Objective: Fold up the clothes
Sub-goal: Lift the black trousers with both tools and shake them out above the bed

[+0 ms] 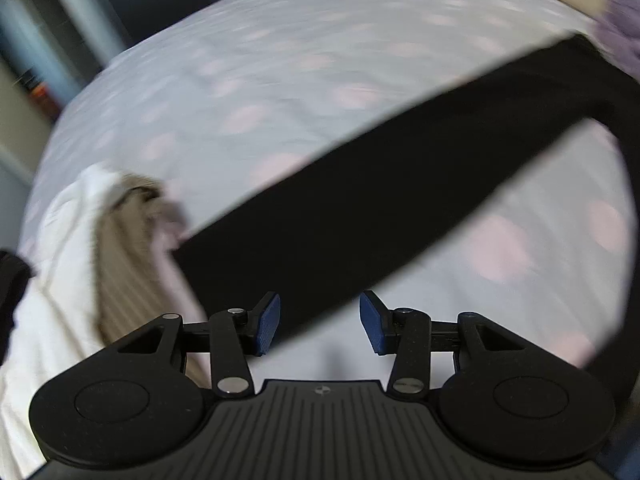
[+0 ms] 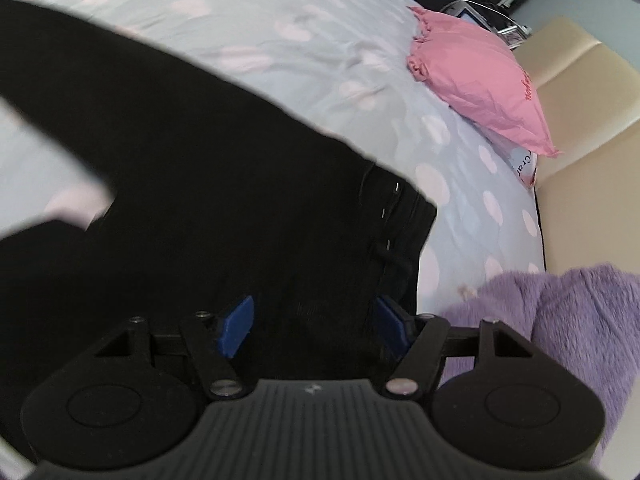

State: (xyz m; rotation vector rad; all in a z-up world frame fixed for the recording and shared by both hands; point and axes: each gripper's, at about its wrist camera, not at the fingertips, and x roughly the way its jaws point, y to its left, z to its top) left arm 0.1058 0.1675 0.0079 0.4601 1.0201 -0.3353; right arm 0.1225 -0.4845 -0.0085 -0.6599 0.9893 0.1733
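— Where do your jaws stand?

— My left gripper [image 1: 319, 322] has its jaws partly apart, with nothing pressed between the blue pads; one leg of the black trousers [image 1: 360, 200] runs under them across the bed [image 1: 240, 80]. My right gripper [image 2: 314, 326] stands wider, pads off the cloth, above the trousers' waistband end.

— And where are the trousers?

— Spread flat on the spotted sheet, waist toward the bed's right edge near the purple fluffy blanket [image 2: 560, 320]. A pink pillow [image 2: 480, 72] sits by the far right edge, and a white and beige pile of clothes [image 1: 92, 248] lies at the left edge.
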